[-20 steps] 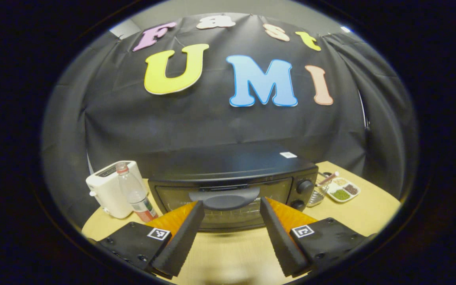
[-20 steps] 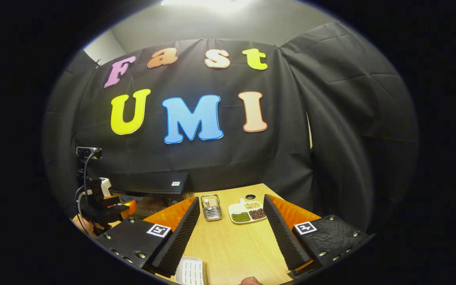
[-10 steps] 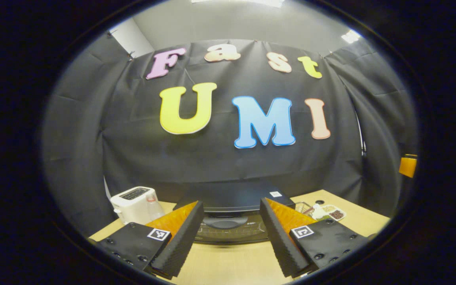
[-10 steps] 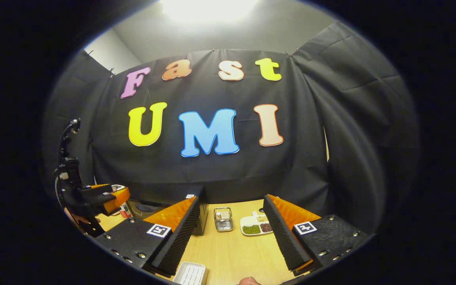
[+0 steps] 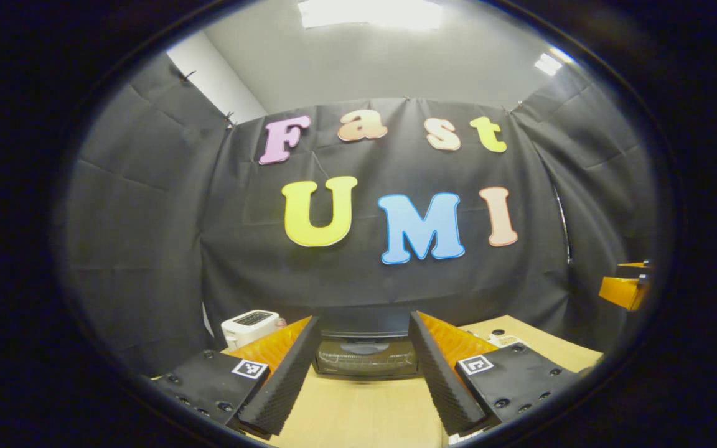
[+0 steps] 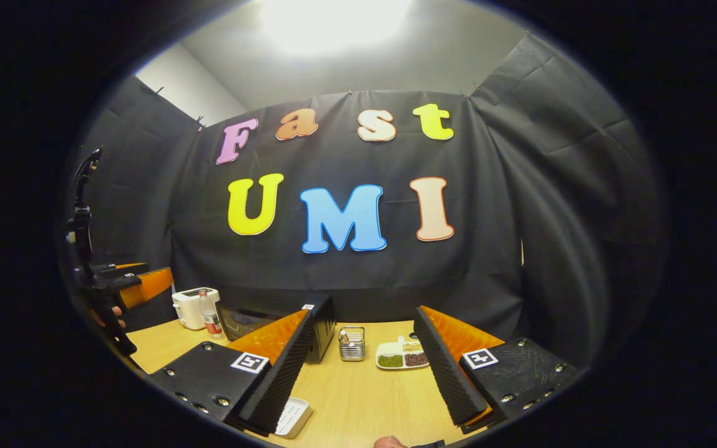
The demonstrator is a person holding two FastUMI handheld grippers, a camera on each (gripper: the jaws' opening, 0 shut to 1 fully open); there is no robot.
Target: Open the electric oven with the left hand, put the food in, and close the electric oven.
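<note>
Both grippers wide, oven door shut

Between the fingers of the left gripper [image 5: 361, 373], well back on the pale wood-grain table [image 5: 365, 417]: boxy black electric oven [image 5: 365, 356], glass door closed, curved handle across the top, wire rack faintly visible inside. Ribbed foam pads spread wide, holding nothing. Beside the oven, a rounded white toaster [image 5: 248, 325].

Right gripper [image 6: 361, 367] likewise fully apart and empty, above the table. Ahead of it, a small wire basket [image 6: 351, 344] and a white divided dish [image 6: 403, 356] of green and dark grains. Near its finger, a white slotted tray [image 6: 291, 417]. Food for the oven: cannot tell which
</note>
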